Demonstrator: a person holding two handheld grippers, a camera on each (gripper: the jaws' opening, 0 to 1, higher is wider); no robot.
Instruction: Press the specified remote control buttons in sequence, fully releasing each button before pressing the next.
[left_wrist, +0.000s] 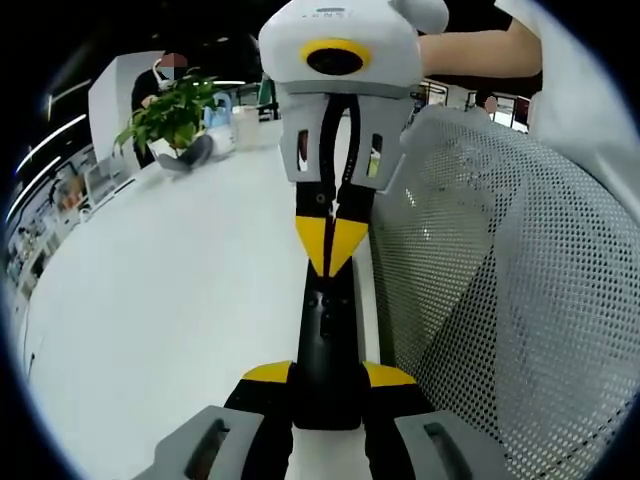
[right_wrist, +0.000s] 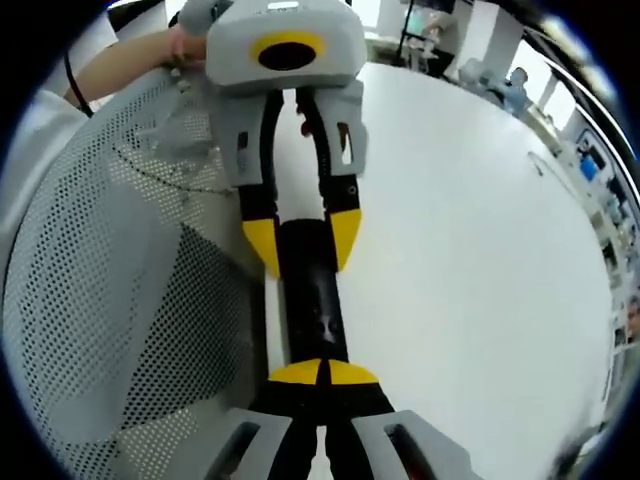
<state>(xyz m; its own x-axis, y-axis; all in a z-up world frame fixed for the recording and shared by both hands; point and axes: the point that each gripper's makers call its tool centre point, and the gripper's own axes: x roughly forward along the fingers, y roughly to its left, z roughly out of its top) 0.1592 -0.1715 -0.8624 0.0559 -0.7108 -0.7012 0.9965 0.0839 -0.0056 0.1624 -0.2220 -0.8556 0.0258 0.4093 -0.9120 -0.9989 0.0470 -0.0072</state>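
Left gripper view: left gripper (left_wrist: 325, 385) clamped on remote (left_wrist: 328, 340) above table (left_wrist: 170, 300), right gripper (left_wrist: 333, 250) closed, tips on buttons; likely risk, off-centre push tilting remote, hitting neighbouring key.

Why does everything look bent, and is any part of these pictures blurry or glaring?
Left gripper view: the fisheye lens curves the white table; the plant is soft, the remote sharp. Right gripper view: bright, even light washes out the table; the mesh chair bulges.

Black remote (left_wrist: 327, 350), yellow-tipped gripper (left_wrist: 333, 247), white table (left_wrist: 170, 290), seemingly grey perforated mesh (left_wrist: 510, 300).
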